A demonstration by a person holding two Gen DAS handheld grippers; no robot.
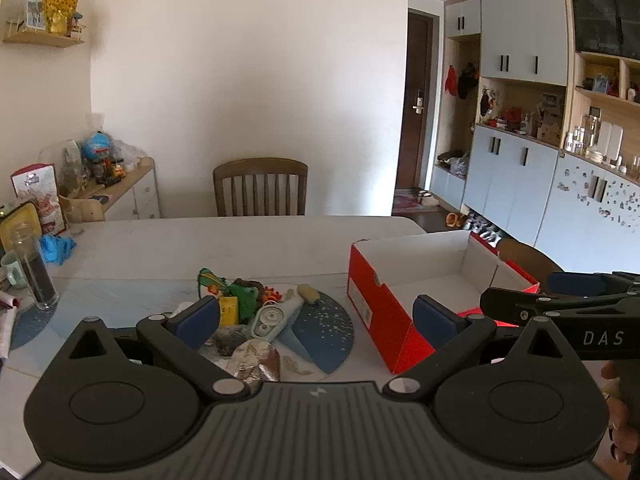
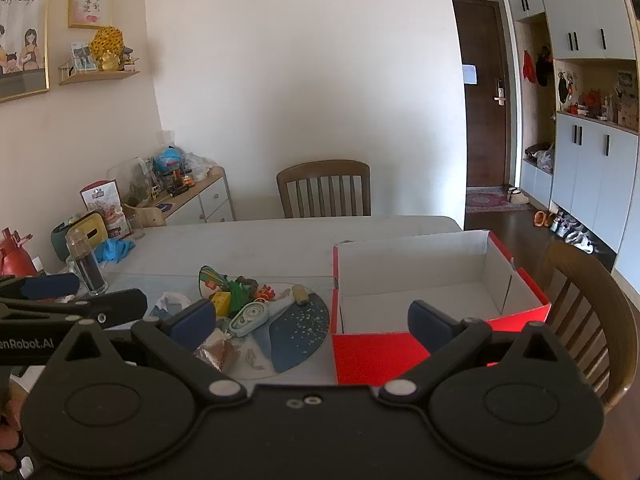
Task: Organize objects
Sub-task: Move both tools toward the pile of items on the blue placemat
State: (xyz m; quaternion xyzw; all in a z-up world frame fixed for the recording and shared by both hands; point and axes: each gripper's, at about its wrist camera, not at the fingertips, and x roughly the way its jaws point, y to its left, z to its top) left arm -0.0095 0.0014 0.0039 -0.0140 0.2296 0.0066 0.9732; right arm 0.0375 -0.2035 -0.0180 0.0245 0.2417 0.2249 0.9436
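A pile of small objects lies on a round blue placemat on the white table: a yellow block, a green toy, a mint correction-tape dispenser, a tan sponge piece and foil wrappers. The pile also shows in the right wrist view. A red shoebox with a white empty inside stands open to the right of the mat; it shows too in the right wrist view. My left gripper is open and empty, above the table's near edge. My right gripper is open and empty.
A glass jar with dark contents and a blue cloth sit at the table's left. A wooden chair stands at the far side, another at the right. A cluttered sideboard stands behind left.
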